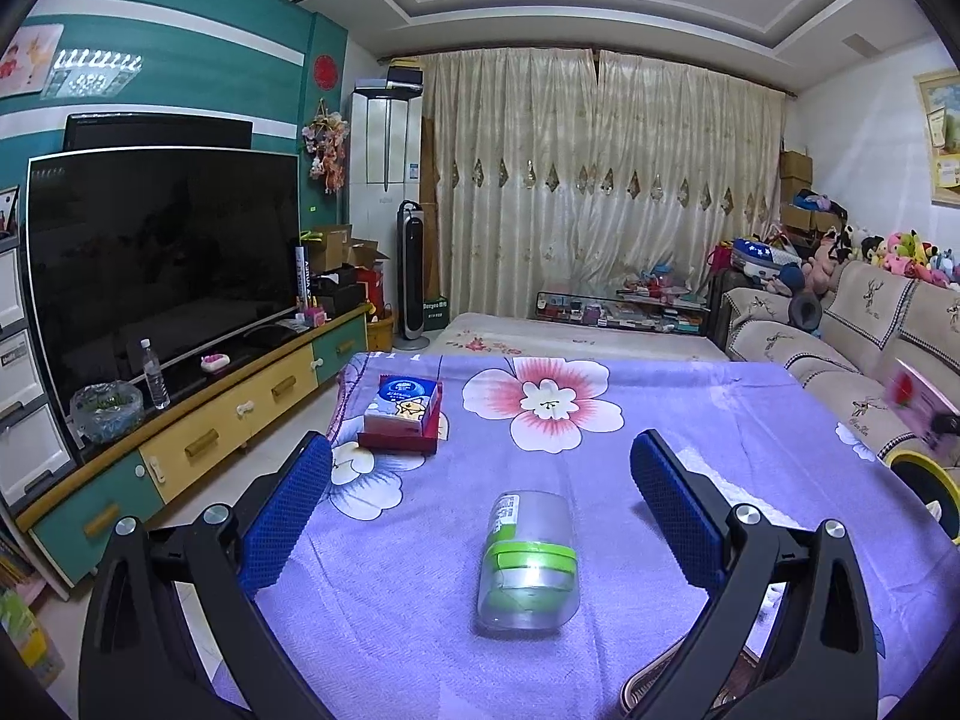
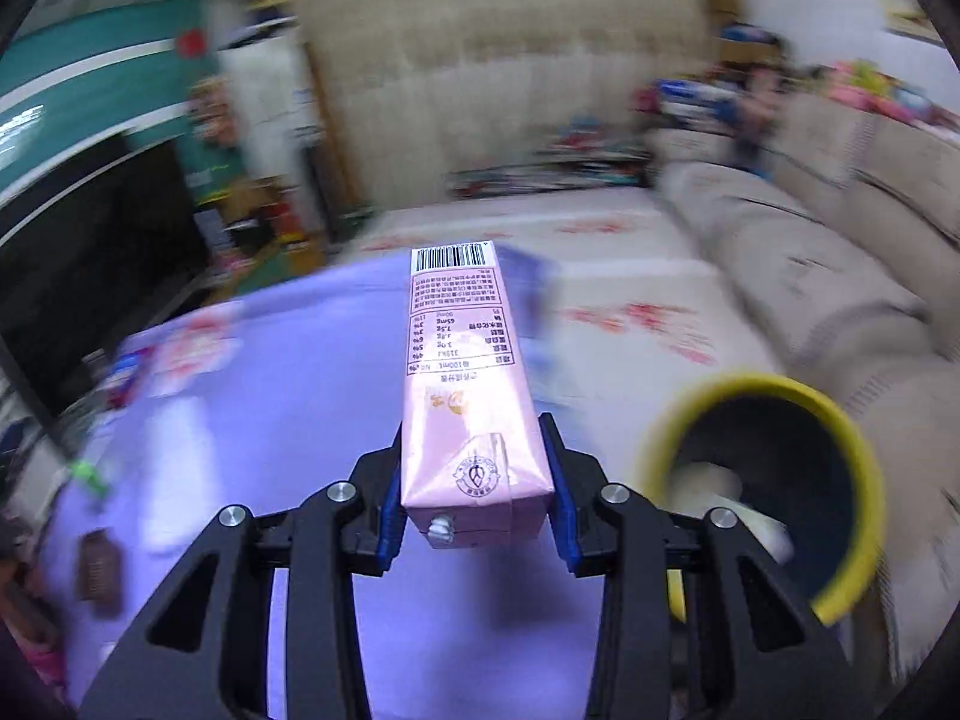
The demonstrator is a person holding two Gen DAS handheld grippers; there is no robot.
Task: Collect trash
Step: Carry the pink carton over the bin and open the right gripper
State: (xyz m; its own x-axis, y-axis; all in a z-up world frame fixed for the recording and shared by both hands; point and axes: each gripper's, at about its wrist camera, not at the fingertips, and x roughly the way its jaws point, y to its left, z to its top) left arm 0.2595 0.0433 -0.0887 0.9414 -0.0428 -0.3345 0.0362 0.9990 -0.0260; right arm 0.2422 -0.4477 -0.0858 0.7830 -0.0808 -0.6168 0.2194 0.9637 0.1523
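Note:
My left gripper [image 1: 480, 468] is open above the purple flowered tablecloth [image 1: 690, 420]. A clear plastic bottle with a green label [image 1: 528, 564] lies on its side between the blue-padded fingers, touching neither. My right gripper [image 2: 474, 456] is shut on a pink drink carton [image 2: 465, 384], held lengthwise above the table. A yellow-rimmed bin [image 2: 774, 498] with white trash inside stands low at the right of the carton. The bin's rim [image 1: 927, 483] and the blurred pink carton [image 1: 918, 402] also show at the right edge of the left wrist view.
A tissue box in a red tray [image 1: 402, 414] sits on the table's far left. A small brown wrapper [image 2: 99, 567] lies on the cloth. A TV cabinet [image 1: 198, 420] runs along the left, a beige sofa [image 1: 840, 348] on the right.

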